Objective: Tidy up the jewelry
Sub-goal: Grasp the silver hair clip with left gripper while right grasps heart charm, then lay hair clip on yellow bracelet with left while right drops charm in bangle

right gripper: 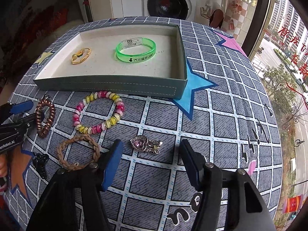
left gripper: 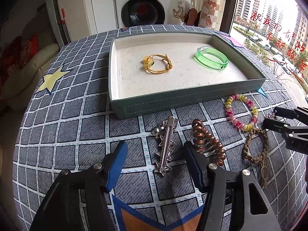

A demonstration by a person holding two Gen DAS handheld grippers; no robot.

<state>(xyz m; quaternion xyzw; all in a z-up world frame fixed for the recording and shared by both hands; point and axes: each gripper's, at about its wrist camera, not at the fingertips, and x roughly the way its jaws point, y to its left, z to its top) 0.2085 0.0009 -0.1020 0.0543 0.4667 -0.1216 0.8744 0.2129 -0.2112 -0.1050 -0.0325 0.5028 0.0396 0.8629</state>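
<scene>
A grey-green tray [left gripper: 173,104] [right gripper: 107,87] holds a gold elastic bracelet [left gripper: 157,64] [right gripper: 80,55] and a green bangle [left gripper: 211,57] [right gripper: 135,49]. On the cloth in front lie a silver hair clip [left gripper: 165,146], a copper spiral hair tie [left gripper: 208,142] [right gripper: 45,118], a pink and yellow bead bracelet [left gripper: 241,113] [right gripper: 99,113], a braided brown cord bracelet [left gripper: 256,148] [right gripper: 79,153] and a pink heart clip [right gripper: 145,144]. My left gripper [left gripper: 155,157] is open, its fingers either side of the silver clip. My right gripper [right gripper: 151,155] is open around the heart clip.
The table wears a grey checked cloth with stars [left gripper: 52,80] [right gripper: 192,88]. A washing machine [left gripper: 142,5] stands behind the table. A window [right gripper: 284,48] is at the right. A small black clip [right gripper: 40,163] lies near the braided bracelet.
</scene>
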